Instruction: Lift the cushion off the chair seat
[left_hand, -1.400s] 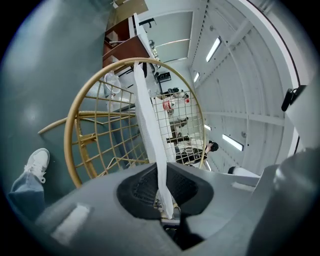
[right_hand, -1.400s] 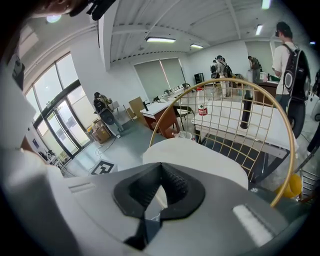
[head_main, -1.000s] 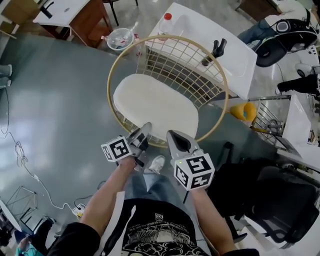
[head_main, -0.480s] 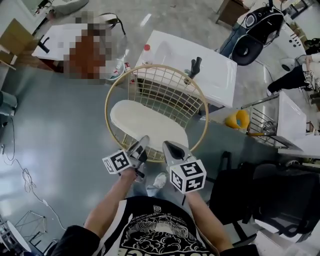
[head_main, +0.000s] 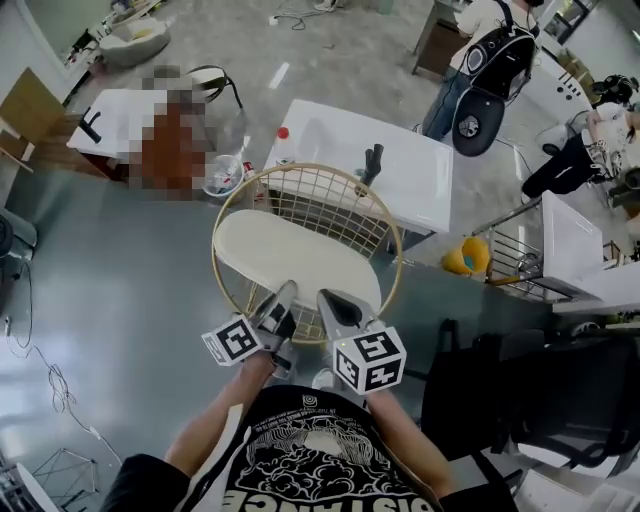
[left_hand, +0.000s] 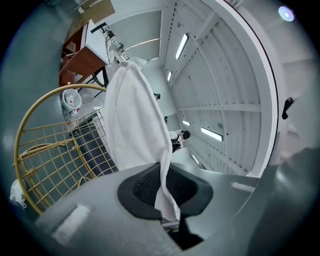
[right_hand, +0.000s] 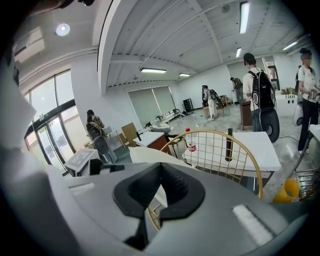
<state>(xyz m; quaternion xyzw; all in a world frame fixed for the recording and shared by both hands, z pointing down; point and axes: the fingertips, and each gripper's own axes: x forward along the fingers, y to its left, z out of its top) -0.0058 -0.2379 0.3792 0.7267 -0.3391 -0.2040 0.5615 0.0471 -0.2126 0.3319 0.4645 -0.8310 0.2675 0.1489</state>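
Your left gripper (head_main: 283, 300) and right gripper (head_main: 325, 300) each clamp the cushion's (head_main: 290, 255) near edge at the round chair (head_main: 305, 166).

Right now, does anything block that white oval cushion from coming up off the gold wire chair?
Nothing visible does. The left tongs and right tongs pinch the white oval cushion at its near edge; the gold wire chair curves behind it.
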